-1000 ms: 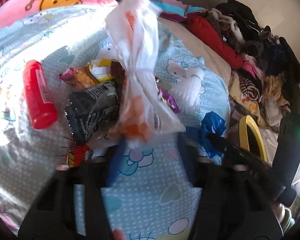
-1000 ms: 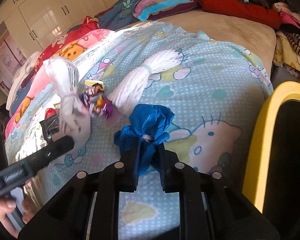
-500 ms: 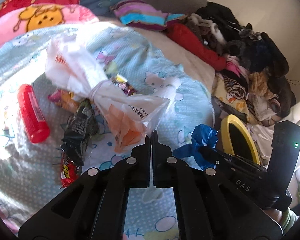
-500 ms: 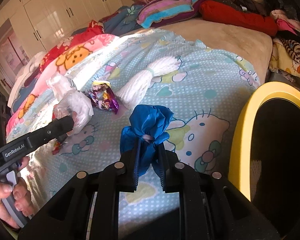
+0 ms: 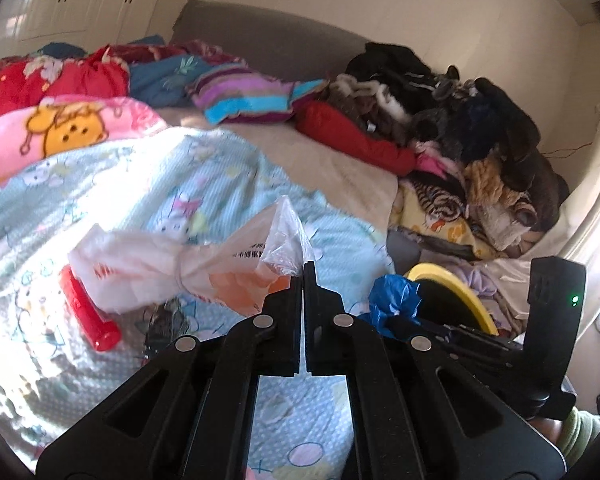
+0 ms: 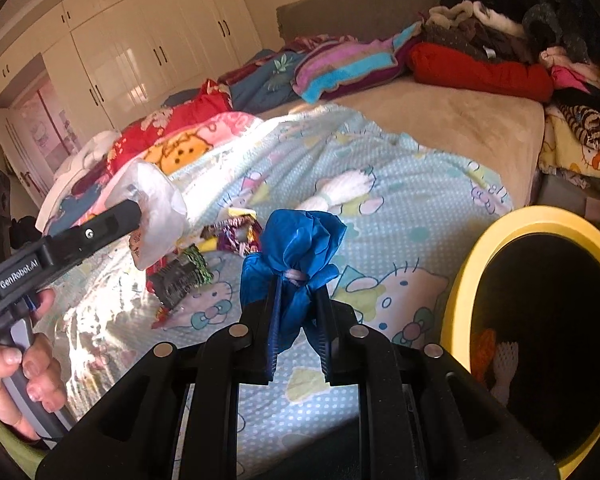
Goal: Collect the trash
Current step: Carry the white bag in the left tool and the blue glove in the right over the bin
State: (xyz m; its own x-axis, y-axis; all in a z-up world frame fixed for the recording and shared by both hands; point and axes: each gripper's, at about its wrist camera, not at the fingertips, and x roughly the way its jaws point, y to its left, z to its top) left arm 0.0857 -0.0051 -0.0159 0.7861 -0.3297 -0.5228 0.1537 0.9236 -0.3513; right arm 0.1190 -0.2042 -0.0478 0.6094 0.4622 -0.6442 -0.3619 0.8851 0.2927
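My left gripper (image 5: 303, 274) is shut on a corner of a knotted white plastic bag (image 5: 148, 268) with orange print, which hangs clear of the blue patterned bedsheet (image 5: 204, 184). From the right wrist view the same bag (image 6: 156, 204) dangles at the left gripper (image 6: 134, 212) tip. My right gripper (image 6: 296, 284) is shut on a crumpled blue plastic bag (image 6: 300, 240), held above the sheet. That blue bag (image 5: 396, 296) also shows at the right of the left wrist view. A yellow-rimmed bin (image 6: 496, 232) stands open just right of it.
On the sheet lie a red tube (image 5: 88, 312), a black wrapper (image 6: 180, 276), shiny candy wrappers (image 6: 236, 236) and a white yarn tassel (image 6: 340, 192). Piled clothes (image 5: 460, 120) fill the far right of the bed. A hand (image 6: 16, 376) grips the left tool's handle.
The left jaws closed on the white bag's corner and lifted it off the wrappers. Both grippers rose; the right one kept hold of the blue bag, and the bin's mouth came closer.
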